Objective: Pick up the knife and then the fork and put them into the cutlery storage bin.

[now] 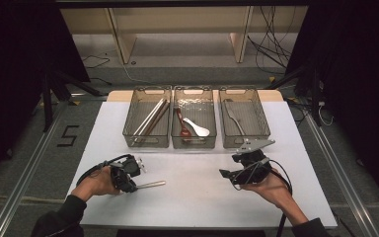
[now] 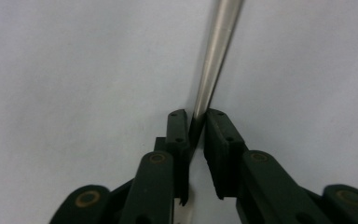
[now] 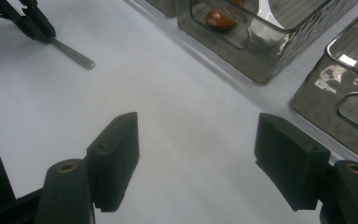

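White table (image 1: 202,197) carries three smoked plastic bins (image 1: 194,123) along its far side, holding chopsticks, spoons and a knife. Right gripper (image 1: 225,173) rests near the right bin, jaws wide apart, nothing between them. Left gripper (image 1: 134,186) sits at the near left, jaws clamped on one end of a metal chopstick (image 1: 152,184), which lies flat on the table pointing right.
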Motion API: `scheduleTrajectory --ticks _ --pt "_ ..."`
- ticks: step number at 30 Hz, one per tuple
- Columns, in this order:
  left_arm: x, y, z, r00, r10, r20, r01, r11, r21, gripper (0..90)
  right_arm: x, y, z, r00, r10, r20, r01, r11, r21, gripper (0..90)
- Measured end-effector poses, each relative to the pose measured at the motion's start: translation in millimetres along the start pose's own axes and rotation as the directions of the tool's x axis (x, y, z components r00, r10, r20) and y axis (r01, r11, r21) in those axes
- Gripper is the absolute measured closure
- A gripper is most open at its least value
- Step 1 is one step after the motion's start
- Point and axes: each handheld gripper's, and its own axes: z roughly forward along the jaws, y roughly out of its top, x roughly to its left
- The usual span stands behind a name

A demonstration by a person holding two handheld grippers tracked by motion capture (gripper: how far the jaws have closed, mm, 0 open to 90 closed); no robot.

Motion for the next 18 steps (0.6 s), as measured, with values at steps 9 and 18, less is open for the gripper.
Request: scheduleTrajectory --ticks 9,18 --pt "0.0 -0.3 -0.2 0.9996 -0.027 0.009 0.027 0.9996 -0.004 84.7 0.6 0.6 -0.4 1.0000 -0.002 -0.001 0.002 1.000 -0.001 31.8" --pt "-1.4 2.1 -6.3 0.9956 -0.080 0.048 0.083 0.9944 -0.065 84.9 1.5 1.2 -0.1 1.0000 -0.006 -0.004 0.006 1.000 -0.001 31.9"
